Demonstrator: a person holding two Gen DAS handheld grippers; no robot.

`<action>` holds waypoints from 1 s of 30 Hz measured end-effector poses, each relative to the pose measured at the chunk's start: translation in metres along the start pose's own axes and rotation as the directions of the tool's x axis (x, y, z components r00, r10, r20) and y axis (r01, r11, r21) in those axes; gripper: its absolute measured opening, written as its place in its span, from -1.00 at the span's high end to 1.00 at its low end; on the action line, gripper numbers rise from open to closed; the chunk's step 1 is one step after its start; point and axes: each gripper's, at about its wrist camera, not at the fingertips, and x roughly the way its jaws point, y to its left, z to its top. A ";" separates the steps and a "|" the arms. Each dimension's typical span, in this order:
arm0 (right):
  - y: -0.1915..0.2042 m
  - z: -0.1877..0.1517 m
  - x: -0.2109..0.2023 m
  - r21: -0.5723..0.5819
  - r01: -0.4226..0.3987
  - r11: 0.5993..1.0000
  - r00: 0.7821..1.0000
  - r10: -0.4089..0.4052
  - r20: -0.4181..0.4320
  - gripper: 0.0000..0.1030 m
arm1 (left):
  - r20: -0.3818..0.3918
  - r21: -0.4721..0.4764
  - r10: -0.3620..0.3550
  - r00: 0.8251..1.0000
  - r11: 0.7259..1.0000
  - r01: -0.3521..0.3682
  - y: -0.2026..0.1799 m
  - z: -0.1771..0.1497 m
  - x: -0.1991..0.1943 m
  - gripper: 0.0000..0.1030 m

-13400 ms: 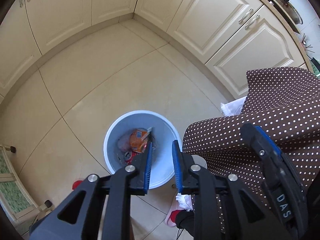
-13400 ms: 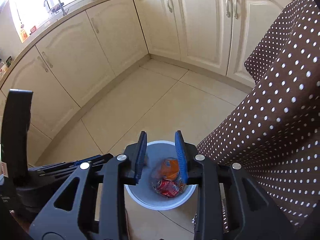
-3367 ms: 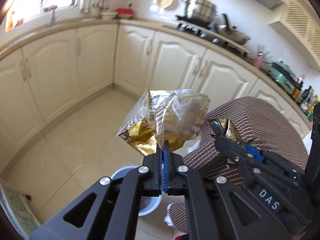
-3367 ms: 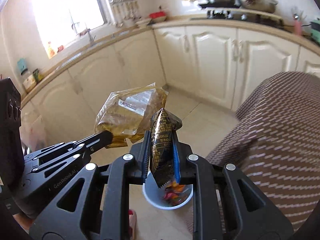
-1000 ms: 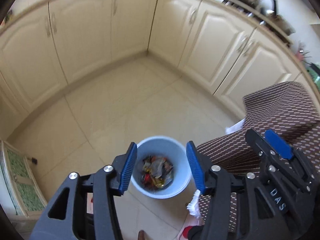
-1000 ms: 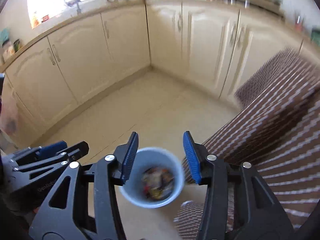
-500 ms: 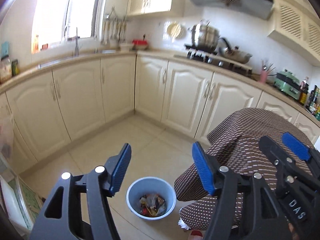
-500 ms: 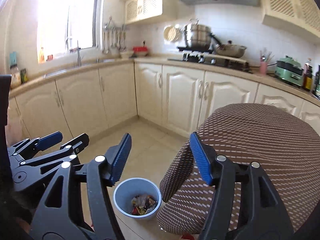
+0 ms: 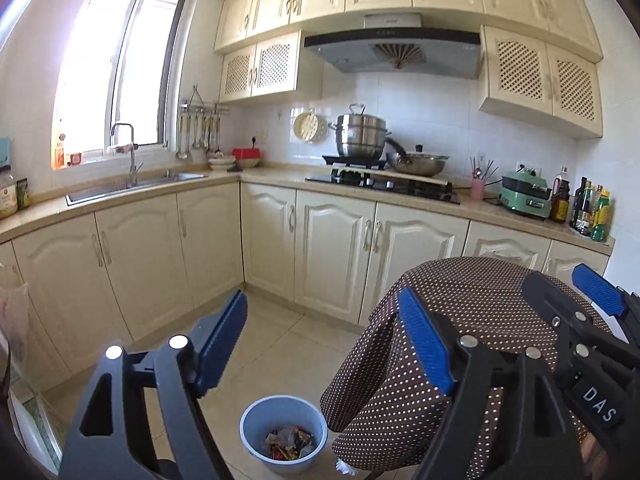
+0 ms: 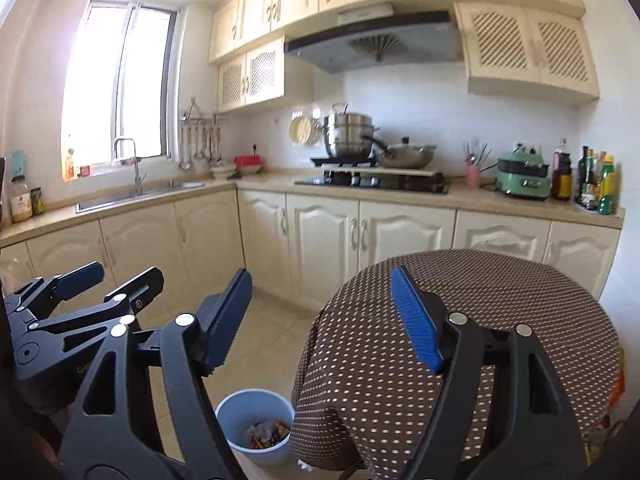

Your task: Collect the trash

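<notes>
A: Trash status?
B: Crumpled colourful wrappers lie inside the round pale-blue plastic bin on the floor at 6 o'clock.
A: Jaws?
B: Left gripper and right gripper both gape empty; seemingly finished.

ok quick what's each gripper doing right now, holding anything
Left gripper: open, holding nothing.
Right gripper: open, holding nothing.
</notes>
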 end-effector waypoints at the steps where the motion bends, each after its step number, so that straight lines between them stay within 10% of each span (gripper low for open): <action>1: -0.002 0.002 -0.005 -0.001 0.004 1.000 1.000 -0.004 0.011 -0.45 | 0.006 0.004 -0.005 1.000 1.000 0.005 -0.003 0.002 -0.002 -0.50; 30: -0.029 0.000 -0.034 0.030 0.019 0.999 0.997 -0.022 0.078 -0.55 | 0.091 0.040 -0.010 0.996 0.999 0.006 -0.030 0.006 -0.030 -0.61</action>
